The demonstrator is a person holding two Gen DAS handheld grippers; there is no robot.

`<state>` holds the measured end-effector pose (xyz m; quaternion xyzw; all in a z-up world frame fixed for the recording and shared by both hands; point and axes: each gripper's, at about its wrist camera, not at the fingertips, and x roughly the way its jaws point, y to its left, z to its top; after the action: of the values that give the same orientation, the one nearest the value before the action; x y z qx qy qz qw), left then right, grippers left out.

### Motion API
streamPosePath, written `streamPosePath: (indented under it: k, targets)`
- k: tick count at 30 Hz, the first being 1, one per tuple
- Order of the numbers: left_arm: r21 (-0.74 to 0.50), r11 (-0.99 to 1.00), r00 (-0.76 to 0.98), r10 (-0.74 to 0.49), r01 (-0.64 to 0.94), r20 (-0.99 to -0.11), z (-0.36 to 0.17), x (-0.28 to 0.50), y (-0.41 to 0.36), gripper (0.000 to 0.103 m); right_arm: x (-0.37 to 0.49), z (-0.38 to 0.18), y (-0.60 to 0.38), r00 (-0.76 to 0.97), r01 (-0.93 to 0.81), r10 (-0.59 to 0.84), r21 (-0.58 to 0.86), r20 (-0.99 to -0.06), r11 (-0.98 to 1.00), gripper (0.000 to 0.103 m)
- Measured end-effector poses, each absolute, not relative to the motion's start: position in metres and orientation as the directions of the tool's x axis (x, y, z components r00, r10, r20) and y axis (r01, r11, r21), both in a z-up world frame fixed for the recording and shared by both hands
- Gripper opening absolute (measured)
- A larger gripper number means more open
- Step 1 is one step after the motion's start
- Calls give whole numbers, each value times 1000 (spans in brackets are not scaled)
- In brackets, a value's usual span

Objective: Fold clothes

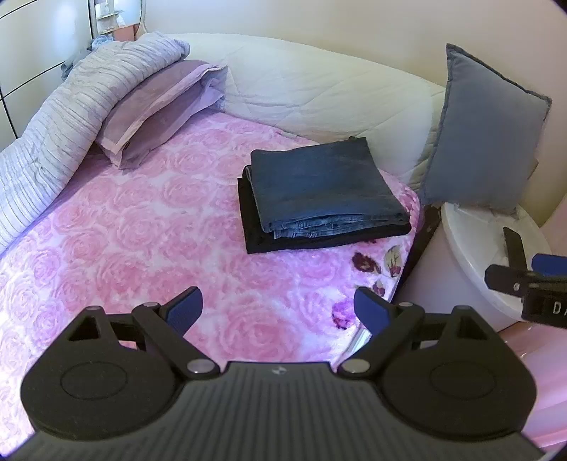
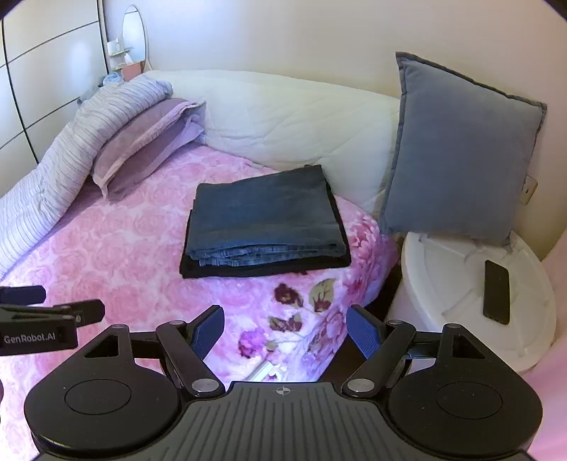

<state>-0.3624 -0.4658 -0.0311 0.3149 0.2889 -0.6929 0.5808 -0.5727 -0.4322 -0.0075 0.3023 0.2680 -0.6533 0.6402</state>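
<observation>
Bed (image 2: pixel 117 248) covered by a pink rose-patterned blanket; cream quilted headboard (image 2: pixel 283 117) set against a cream wall (image 2: pixel 283 32); white round stand (image 2: pixel 457 283) placed beside; oval mirror (image 2: pixel 134 33) mounted far left.

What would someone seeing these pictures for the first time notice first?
Probably the folded jeans, lying on a folded black garment near the corner of the pink rose blanket. Next, the blue-grey cushion propped upright on the white round stand beside the bed, with a dark phone lying there. Both tongs, left and right, hang open and empty.
</observation>
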Motion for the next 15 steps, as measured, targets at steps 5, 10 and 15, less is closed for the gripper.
streamPosePath:
  k: [5, 10, 15]
  targets:
    - [-43, -170, -142, -625, 984, -767, -29, -367, -468, 90, -577, -7, -431, -1, 998, -671, 41, -742, -48, 79]
    - [-33, -174, -136, -628, 984, -766, -29, -372, -470, 90, -579, -7, -431, -8, 997, -666, 42, -746, -60, 79]
    - [-37, -168, -136, -623, 985, -771, -31, -370, -469, 90, -579, -8, -431, -9, 997, -662, 42, -750, -61, 79]
